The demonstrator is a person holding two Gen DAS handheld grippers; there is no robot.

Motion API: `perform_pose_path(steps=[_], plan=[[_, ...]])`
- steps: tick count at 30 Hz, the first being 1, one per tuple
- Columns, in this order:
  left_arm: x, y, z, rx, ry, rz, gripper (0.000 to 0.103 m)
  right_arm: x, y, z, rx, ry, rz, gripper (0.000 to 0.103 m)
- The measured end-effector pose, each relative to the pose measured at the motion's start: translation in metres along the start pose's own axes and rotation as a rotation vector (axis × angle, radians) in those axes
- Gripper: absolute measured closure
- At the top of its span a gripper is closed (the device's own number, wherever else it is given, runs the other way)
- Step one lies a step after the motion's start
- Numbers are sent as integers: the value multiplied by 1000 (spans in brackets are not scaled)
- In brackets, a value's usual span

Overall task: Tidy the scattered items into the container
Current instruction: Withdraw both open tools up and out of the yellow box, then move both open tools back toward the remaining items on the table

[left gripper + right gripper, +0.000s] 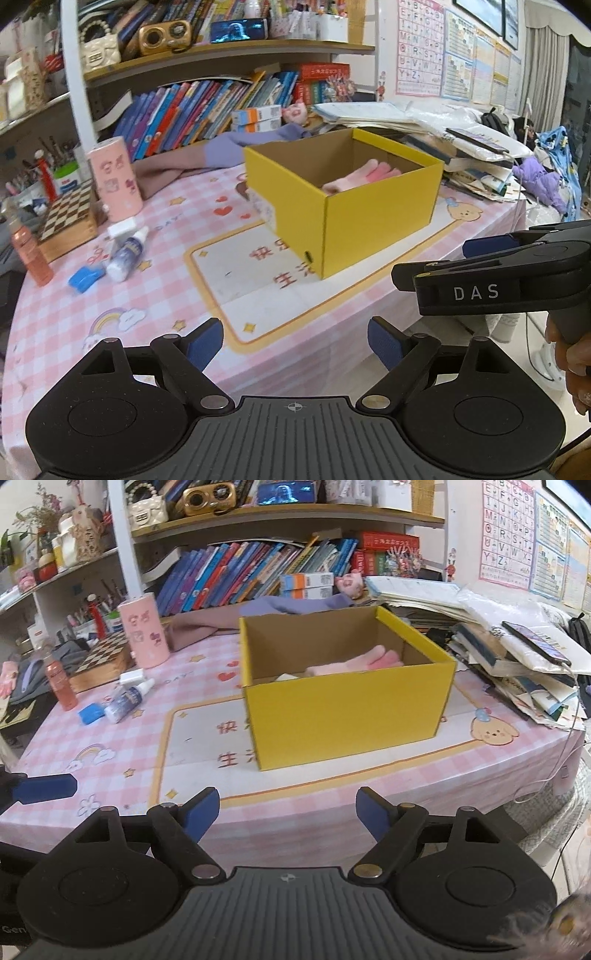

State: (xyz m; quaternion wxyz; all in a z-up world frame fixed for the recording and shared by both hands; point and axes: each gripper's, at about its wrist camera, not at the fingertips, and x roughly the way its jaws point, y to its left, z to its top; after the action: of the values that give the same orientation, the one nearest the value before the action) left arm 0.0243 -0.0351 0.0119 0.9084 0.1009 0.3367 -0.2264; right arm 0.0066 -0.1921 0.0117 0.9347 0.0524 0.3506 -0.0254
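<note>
Two claws hang wide and empty over the near edge of the pink checked tabletop [110,738]: the left claw [295,347] and the right claw [286,812]. Beyond them stands the yellow cardboard box [347,709], a pink glove [369,662] inside. Far left lie a glue bottle [127,701] and a blue cap [90,713].

The left gripper [295,347] and the right gripper [288,812] both stood wide apart, empty, angled downward over the tabletop's near edge.

open yellow box [347,716] upright on pink checked tablecloth [110,738], pink glove [354,662] inside
</note>
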Motion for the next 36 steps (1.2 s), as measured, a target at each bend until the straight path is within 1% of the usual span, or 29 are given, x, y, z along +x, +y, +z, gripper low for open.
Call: perform_pose_path(steps=[7,16,23,29,36], plan=[[-13,22,-14,-50,6,48,14,2,27,-3,-40,15,42,20],[-29,52,-28,-124,22,119,13,8,65,-4,-104,57,122,19],[-38,73,-38,-179,32,178,13,15,93,-1,-161,69,180,19],[-42,84,-42,-206,32,210,13,20,108,2,-190,65,209,19],[-37,94,-39,-216,28,229,13,29,115,10,-200,54,224,19]])
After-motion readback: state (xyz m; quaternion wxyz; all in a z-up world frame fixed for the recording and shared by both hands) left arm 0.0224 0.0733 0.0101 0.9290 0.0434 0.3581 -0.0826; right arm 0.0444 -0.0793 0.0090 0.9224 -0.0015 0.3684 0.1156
